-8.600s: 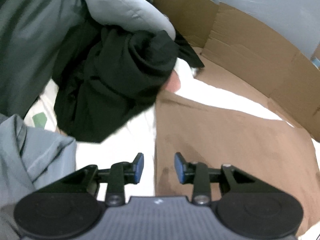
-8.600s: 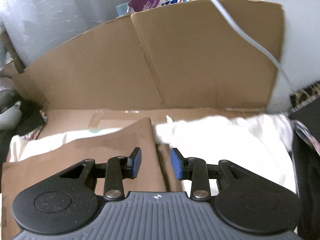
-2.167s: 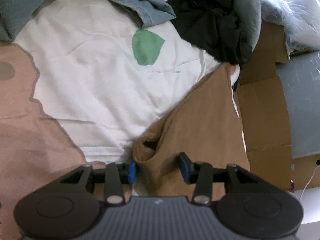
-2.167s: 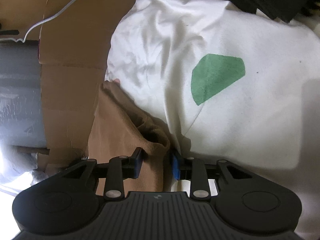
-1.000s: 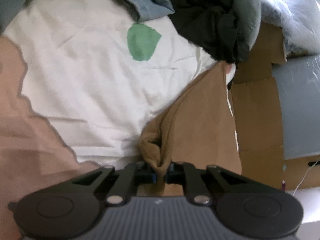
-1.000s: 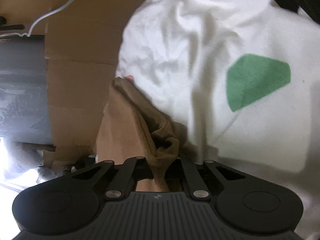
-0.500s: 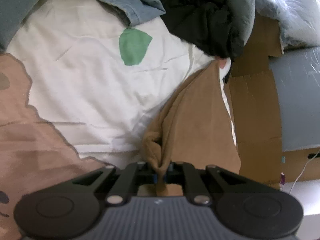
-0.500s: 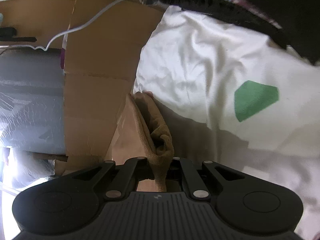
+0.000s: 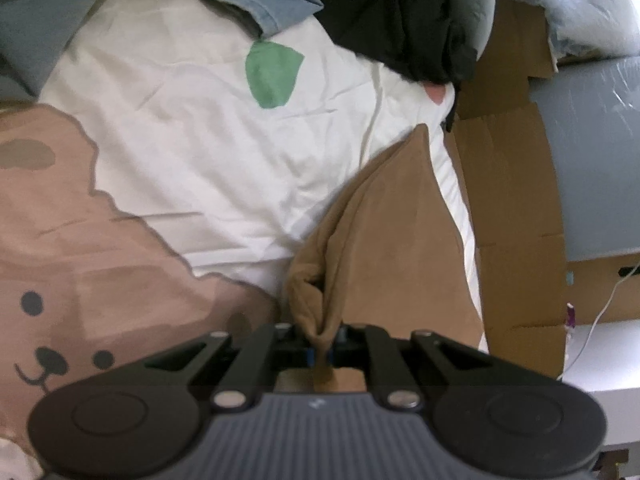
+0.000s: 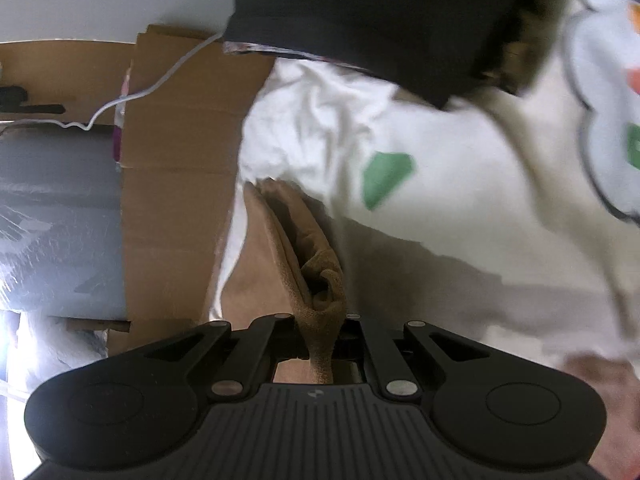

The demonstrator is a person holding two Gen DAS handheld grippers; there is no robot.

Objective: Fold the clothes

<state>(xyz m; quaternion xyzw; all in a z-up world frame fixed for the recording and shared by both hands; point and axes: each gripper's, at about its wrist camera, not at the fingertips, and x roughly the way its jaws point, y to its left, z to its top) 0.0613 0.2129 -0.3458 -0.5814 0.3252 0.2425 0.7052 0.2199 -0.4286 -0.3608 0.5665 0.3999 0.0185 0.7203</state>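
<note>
lying along the edge of the white printed bedsheet (image 9: 192,128) beside flattened cardboard (image 9: 516,200), the brown garment (image 9: 384,248) is pinched at one end by the left gripper (image 9: 319,354), clamped tight, and at the other by the right gripper (image 10: 320,344), likewise closed on cloth. lifting both ends evenly should keep it taut. only the left view shows the dark clothes pile (image 9: 404,16); only the right shows a white cable (image 10: 160,84).

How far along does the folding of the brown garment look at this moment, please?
Early. Done: both corners are gripped. The left hand-held gripper and the right hand-held gripper are each shut on a bunched corner of the brown garment. In hand: it hangs lifted above the white bedsheet. Left: no fold shows yet, and the dark clothes pile looks untouched.
</note>
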